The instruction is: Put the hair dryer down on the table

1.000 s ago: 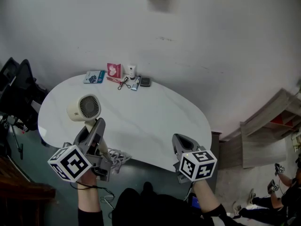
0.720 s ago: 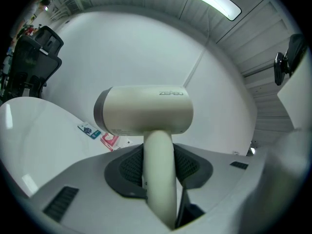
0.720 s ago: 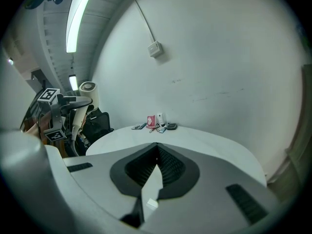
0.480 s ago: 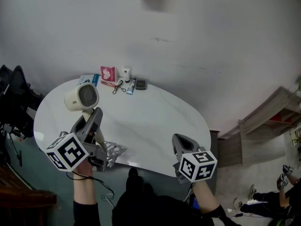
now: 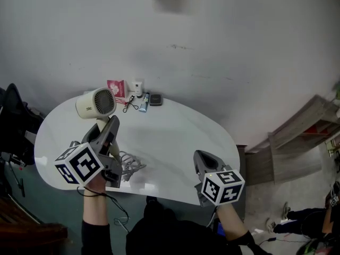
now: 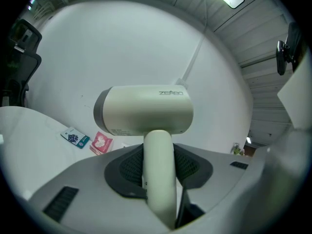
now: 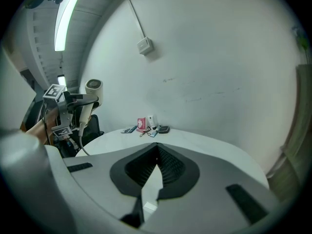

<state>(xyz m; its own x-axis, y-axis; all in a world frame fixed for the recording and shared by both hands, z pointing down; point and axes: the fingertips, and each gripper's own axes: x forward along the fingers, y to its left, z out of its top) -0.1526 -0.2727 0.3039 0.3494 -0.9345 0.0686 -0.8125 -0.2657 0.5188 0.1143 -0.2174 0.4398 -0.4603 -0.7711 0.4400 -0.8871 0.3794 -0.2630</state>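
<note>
A pale wall (image 5: 223,36) closes the far side of the room. In front of it stands a white oval counter (image 5: 175,137), on a dark floor (image 5: 32,201). A wooden shelf (image 5: 297,142) is at the right and a black chair (image 5: 13,126) at the left. The dryer (image 5: 97,103) is in the air above the left part of the counter, its barrel level. The left tool (image 5: 109,129) grips its handle. The right tool (image 5: 204,161) is closed and empty, over the near right edge. A cord (image 5: 130,165) lies coiled near the left tool. A pink box (image 5: 115,87), a white bottle (image 5: 138,85) and a dark case (image 5: 155,99) sit together at the far edge.
</note>
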